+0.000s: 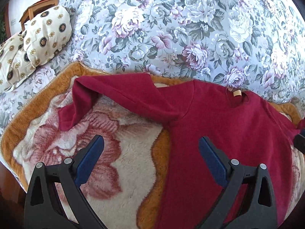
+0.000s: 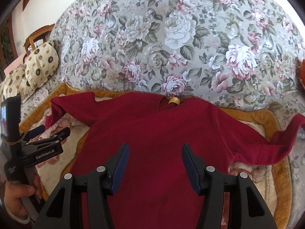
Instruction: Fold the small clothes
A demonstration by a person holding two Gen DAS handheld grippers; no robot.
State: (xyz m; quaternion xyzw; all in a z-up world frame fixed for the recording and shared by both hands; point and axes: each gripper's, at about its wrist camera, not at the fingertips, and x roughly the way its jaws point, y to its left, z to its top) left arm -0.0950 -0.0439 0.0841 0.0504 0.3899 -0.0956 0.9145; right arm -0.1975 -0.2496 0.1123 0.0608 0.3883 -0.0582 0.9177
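A small dark red long-sleeved top [image 1: 228, 133] lies spread on a plush blanket [image 1: 124, 171], neck with a tan label [image 1: 237, 93] toward the far side. Its left sleeve [image 1: 118, 93] is bent over itself. My left gripper [image 1: 151, 143] is open and empty, hovering over the top's left side edge. In the right wrist view the top [image 2: 152, 129] fills the middle, its right sleeve [image 2: 276, 148] stretched out right. My right gripper [image 2: 155, 148] is open and empty above the chest. The left gripper [image 2: 49, 133] shows at the left, held by a hand.
The blanket with an orange border [image 2: 282, 181] lies on a bed with a floral cover [image 1: 171, 28]. Cream patterned pillows [image 1: 47, 36] sit at the far left, with a wooden chair [image 1: 40, 5] behind them.
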